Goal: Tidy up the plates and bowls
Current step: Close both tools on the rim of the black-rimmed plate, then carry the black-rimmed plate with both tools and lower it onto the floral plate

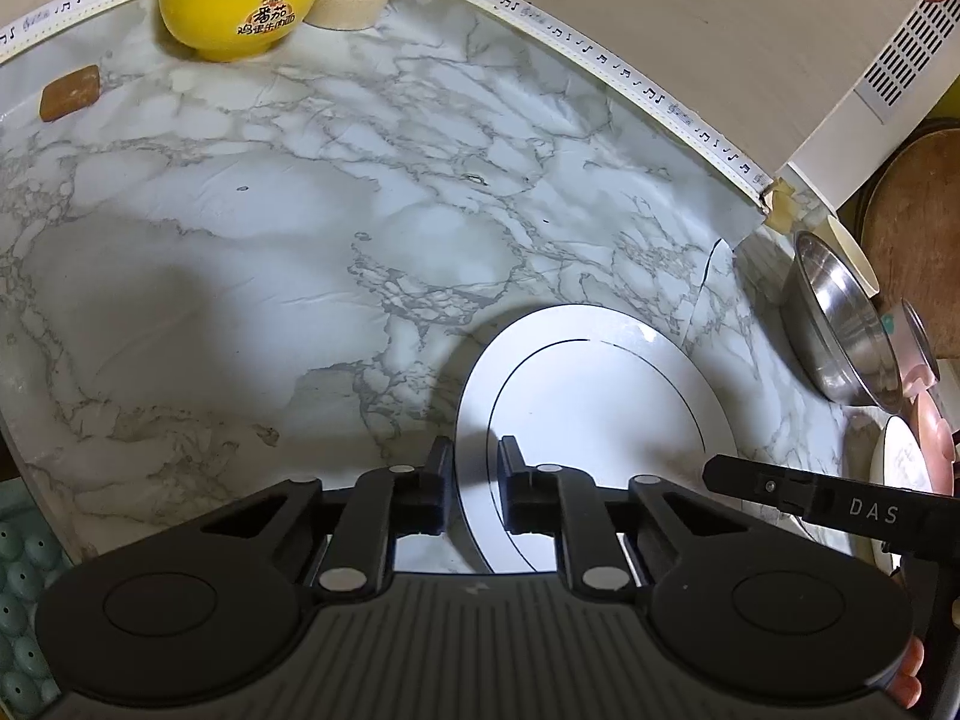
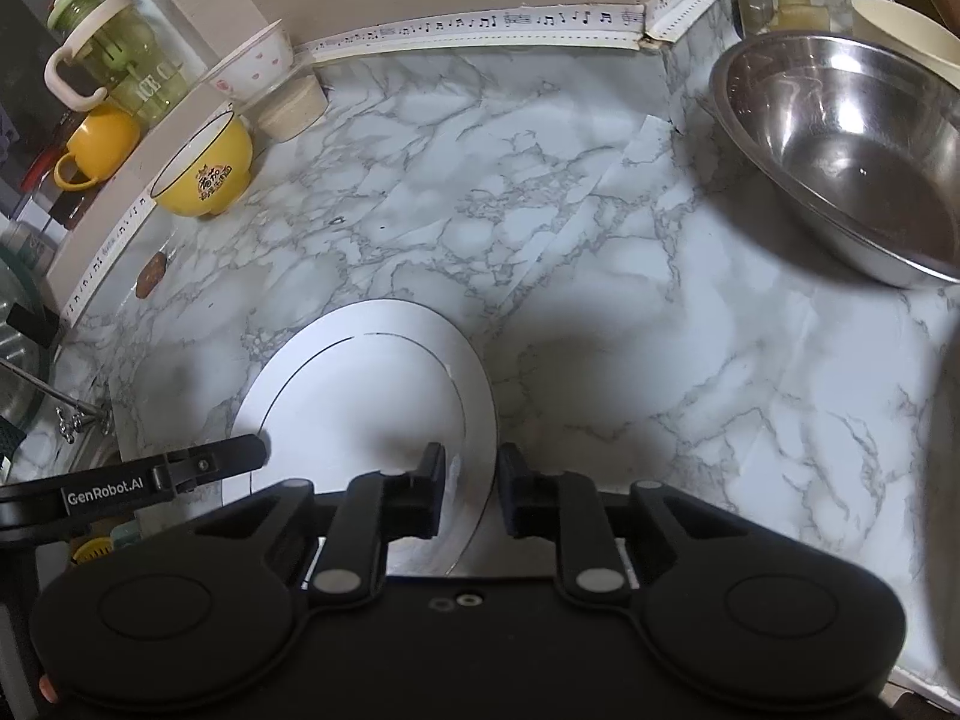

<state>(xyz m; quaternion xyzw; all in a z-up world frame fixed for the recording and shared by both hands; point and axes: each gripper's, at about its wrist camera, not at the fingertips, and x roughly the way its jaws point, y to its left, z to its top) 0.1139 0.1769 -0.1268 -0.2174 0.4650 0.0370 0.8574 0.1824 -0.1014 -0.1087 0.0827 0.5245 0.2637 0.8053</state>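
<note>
On marble counter (image 1: pixel 240 252), white plate (image 1: pixel 600 396) rim clamped between both jaws.

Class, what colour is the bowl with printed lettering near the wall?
Yellow, with a dark rim: the yellow bowl shows best in the left wrist view.
</note>
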